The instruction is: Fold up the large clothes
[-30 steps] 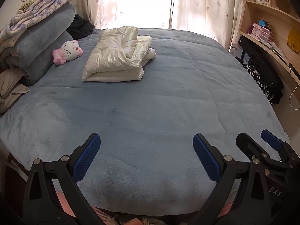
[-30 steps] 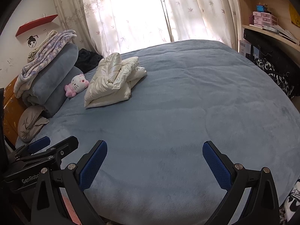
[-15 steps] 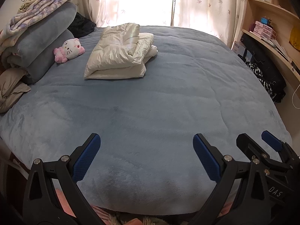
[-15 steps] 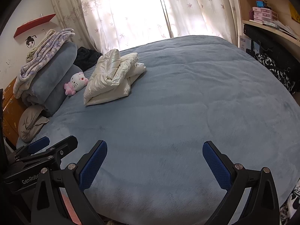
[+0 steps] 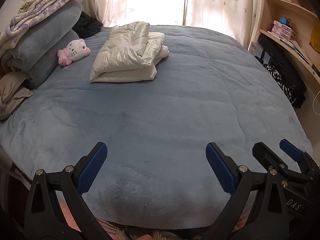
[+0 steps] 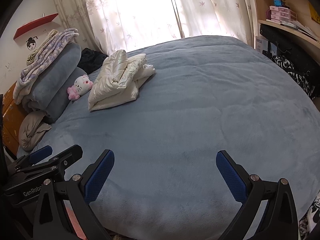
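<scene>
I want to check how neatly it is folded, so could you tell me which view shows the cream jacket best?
The left wrist view: the jacket lies nearly square-on, so its stacked layers and front fold edge show clearly. The right wrist view shows the same jacket from an angle, smaller, with one end and the loose layers toward the window.

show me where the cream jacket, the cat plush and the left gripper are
Jacket (image 5: 124, 60), left wrist view, top folded panel.
Cat plush (image 6: 81, 87), right wrist view, white face.
Left gripper (image 5: 156, 170), left wrist view, midway between fingertips.

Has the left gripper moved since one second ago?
Yes. The left gripper moved forward: the cream jacket looks larger and lower now.
</scene>
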Tool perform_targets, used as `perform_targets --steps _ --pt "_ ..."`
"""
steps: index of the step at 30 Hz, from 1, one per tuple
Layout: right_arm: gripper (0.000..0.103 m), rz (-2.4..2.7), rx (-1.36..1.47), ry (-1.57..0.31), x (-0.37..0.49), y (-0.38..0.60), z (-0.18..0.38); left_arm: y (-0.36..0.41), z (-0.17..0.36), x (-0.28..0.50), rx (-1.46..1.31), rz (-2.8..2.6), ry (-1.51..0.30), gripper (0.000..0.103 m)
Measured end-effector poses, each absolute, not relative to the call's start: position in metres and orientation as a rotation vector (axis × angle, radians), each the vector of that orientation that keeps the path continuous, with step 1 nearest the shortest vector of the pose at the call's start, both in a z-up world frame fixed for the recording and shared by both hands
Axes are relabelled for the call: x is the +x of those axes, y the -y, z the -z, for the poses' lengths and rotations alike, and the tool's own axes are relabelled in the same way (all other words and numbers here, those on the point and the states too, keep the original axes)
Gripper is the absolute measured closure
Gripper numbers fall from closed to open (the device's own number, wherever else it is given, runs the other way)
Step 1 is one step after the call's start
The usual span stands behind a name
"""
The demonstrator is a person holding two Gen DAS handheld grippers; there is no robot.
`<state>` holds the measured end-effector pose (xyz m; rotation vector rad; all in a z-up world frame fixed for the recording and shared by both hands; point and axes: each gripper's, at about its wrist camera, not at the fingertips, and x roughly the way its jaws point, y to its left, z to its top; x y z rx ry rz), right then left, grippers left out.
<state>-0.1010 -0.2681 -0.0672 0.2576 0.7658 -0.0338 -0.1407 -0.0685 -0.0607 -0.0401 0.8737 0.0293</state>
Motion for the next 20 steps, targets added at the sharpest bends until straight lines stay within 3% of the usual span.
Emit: perform_targets --steps 20 --pt "0.000 0.037 0.246 -0.801 -0.083 0.253 0.084 0.057 0.070 -0.136 -0.048 -0.027 -0.894 0.005"
